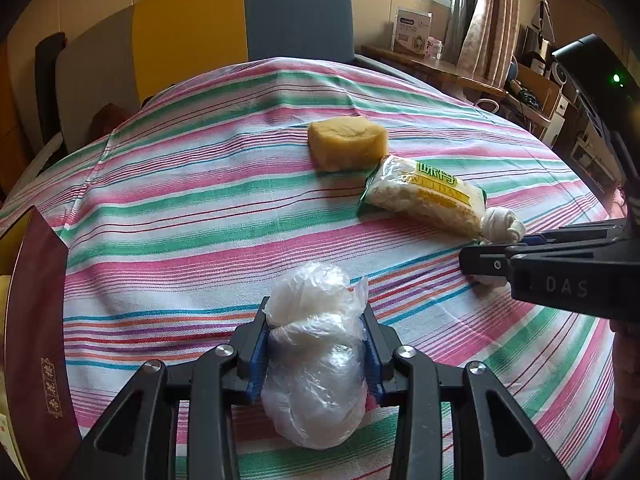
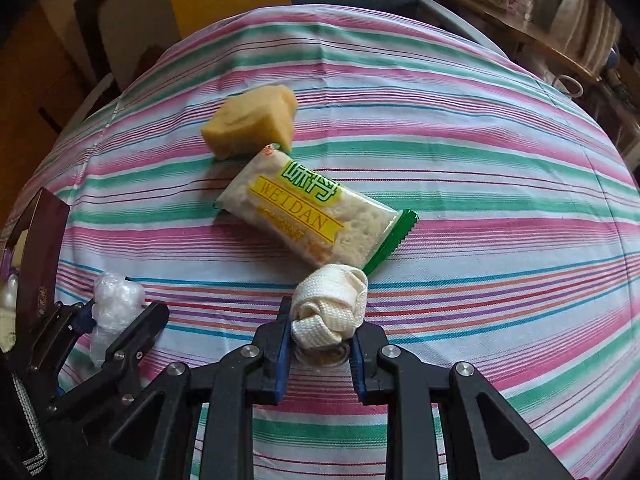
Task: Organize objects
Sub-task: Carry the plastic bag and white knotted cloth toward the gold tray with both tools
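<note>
Two grippers work over a surface (image 1: pixel 200 216) covered in striped cloth. The left gripper (image 1: pixel 316 344) is clamped on a crumpled clear plastic bundle (image 1: pixel 316 360), its blue pads pressing both sides. The right gripper (image 2: pixel 320 344) is closed on a knotted white strap (image 2: pixel 330 312), which sits just beside the green end of a snack packet (image 2: pixel 304 208) printed "WEIDAN". A yellow sponge-like block (image 2: pixel 250 120) lies touching the packet's far end. At the left edge stands a dark red box (image 1: pixel 36 320) with gold characters, near the left gripper.
</note>
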The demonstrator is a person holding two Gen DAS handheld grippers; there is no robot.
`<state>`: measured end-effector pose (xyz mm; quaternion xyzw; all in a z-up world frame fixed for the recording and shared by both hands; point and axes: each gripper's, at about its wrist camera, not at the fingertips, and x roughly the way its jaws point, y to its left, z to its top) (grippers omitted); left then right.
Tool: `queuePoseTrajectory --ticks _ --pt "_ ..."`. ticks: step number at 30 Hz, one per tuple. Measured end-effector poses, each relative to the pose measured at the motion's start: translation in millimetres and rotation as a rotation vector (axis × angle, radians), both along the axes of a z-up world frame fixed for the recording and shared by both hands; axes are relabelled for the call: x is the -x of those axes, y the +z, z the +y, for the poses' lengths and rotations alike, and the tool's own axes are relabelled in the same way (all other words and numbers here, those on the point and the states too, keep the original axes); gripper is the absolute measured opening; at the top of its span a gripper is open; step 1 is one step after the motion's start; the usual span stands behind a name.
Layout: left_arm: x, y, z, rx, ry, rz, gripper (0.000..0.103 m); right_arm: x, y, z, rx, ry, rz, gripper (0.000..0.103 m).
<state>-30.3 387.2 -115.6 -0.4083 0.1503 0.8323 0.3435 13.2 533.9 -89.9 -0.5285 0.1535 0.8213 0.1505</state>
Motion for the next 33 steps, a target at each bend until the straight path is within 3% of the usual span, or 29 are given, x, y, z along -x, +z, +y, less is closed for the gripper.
queuePoseTrajectory --ticks 9,16,20,33 --pt "-4.7 6.1 -3.9 0.034 0.012 0.014 0.036 4.2 0.4 -5.3 -0.034 0.029 0.001 0.024" --pt "-26.9 50.5 -36.6 -0.065 0.003 0.032 0.036 6.6 3.5 -29.8 -0.029 0.149 0.032 0.024" --pt "-29.9 75.8 -56.0 -0.091 0.014 0.055 0.036 8.2 2.3 -55.9 -0.073 0.235 0.035 0.025" --pt "-30.7 106.3 -121.1 -0.12 0.094 0.093 0.037 7.5 -4.1 -57.1 -0.111 0.221 0.071 0.025"
